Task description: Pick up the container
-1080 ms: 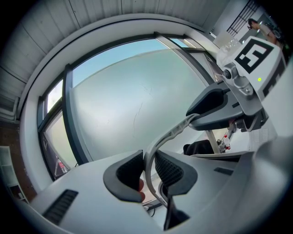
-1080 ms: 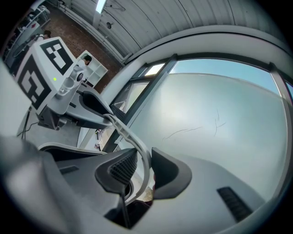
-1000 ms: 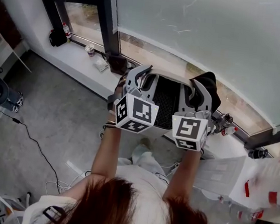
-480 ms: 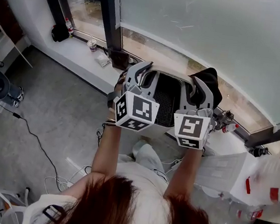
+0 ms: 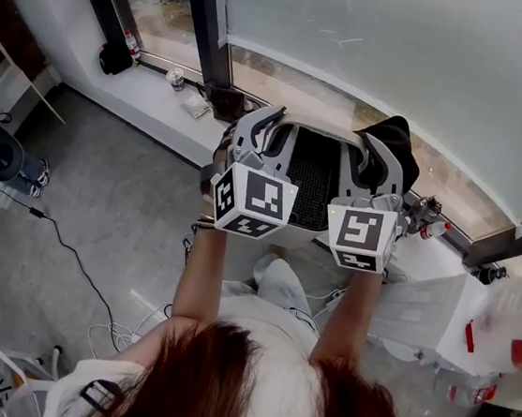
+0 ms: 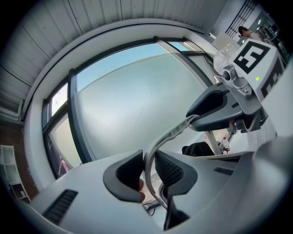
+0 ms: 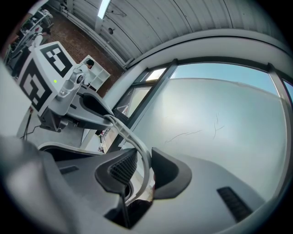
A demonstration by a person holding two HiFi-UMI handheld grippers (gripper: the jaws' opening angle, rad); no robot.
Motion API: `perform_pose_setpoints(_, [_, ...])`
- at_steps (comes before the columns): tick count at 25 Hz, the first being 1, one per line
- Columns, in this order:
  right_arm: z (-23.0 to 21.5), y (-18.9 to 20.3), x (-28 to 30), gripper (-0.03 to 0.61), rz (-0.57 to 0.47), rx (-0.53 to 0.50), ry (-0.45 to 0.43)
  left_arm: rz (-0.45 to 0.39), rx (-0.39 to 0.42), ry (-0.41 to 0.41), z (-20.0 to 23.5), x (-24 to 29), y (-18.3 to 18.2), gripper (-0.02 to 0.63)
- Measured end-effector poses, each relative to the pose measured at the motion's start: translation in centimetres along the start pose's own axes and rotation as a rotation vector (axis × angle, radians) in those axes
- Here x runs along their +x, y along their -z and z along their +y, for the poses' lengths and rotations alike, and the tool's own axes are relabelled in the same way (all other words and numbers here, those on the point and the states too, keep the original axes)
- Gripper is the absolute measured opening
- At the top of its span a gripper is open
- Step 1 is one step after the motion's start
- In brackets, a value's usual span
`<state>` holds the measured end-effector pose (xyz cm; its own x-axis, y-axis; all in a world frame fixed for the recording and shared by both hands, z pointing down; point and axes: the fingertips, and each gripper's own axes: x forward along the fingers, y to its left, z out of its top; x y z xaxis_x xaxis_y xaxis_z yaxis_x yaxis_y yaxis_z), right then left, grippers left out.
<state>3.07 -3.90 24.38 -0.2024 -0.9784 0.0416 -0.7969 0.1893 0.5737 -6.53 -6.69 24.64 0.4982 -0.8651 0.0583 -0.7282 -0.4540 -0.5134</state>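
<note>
I hold the container [image 5: 310, 179] up in the air, near the window [image 5: 402, 60]. My left gripper [image 5: 263, 129] is clamped on its thin white rim [image 6: 158, 141]. My right gripper [image 5: 371, 169] squeezes the other side. It looks light and a bit bendy, so gripping both sides is best. The glass is close ahead and the ledge [image 5: 151, 104] is below. There is more room back toward me.

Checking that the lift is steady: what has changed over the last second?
Nothing clearly moved; the whole view only drifts a little. The left gripper and right gripper stay shut on the rim of the container, holding it up before the window.
</note>
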Motion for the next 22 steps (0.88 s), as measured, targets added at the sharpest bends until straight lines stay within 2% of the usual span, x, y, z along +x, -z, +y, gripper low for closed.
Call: perform_pose_setpoints(22, [0.46,-0.99,-0.31,0.109,-0.006,0.015,-0.012,-0.026,-0.003,-0.004,0.84,-1.01,-0.44,0.089])
